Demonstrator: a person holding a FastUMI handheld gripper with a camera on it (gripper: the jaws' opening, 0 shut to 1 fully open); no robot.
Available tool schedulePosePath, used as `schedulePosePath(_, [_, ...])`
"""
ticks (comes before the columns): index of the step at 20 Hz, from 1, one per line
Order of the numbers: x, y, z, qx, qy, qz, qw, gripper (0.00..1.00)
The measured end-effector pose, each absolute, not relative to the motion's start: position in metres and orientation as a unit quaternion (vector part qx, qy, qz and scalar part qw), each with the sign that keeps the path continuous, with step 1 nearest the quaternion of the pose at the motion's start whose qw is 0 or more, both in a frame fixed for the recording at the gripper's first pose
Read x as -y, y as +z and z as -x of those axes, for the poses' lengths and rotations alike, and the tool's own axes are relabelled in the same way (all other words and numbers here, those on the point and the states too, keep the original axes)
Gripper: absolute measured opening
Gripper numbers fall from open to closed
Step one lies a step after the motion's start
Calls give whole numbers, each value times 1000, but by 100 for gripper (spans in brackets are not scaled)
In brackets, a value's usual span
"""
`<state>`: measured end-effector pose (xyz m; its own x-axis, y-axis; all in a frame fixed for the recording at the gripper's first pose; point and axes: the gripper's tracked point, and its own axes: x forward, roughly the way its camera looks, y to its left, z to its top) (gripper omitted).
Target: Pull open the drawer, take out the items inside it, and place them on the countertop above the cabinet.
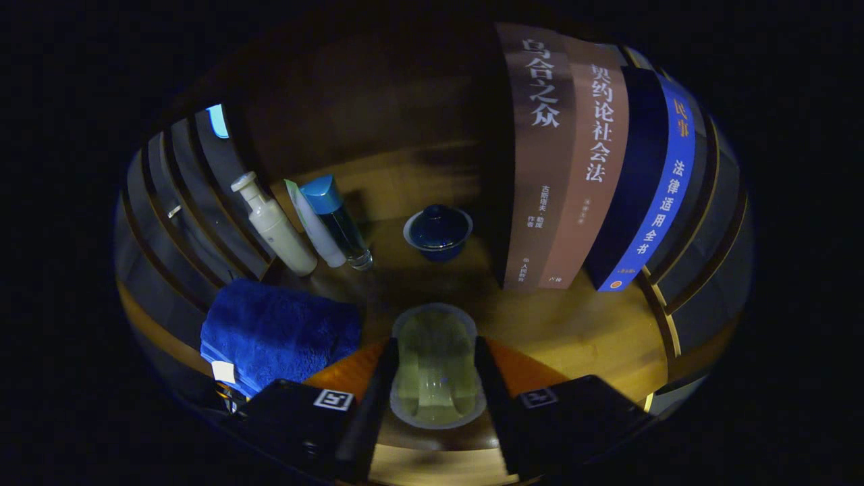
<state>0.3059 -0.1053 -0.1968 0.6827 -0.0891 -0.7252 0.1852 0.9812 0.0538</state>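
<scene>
Pale translucent tub (437, 368) sits between the tool (435, 378) fingers, both pressing its sides, over the wooden surface (594, 331). Just left of the fingers, a blue towel (277, 331). Beyond: a lidded blue cup (438, 231), three bottles (304, 226) to its left, upright books (580, 169) to its right.

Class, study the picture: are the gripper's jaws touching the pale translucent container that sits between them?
Touching. In the gripper view the gripper has both jaws pressed flush against the sides of the pale translucent container, with no gap visible on either side.
</scene>
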Motion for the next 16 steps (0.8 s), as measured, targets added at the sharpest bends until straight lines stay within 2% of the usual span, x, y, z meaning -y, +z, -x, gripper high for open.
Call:
schedulePosePath(1, [105, -196, -303, -388, -75, -61, 917, 79])
schedulePosePath(4, [99, -181, -290, -363, -67, -68, 927, 88])
schedulePosePath(13, [70, -120, -203, -246, -61, -53, 966, 88])
schedulePosePath(14, [65, -115, -186, -235, -59, -57, 969, 92])
schedulePosePath(16, [57, -110, -154, -219, -55, -59, 972, 92])
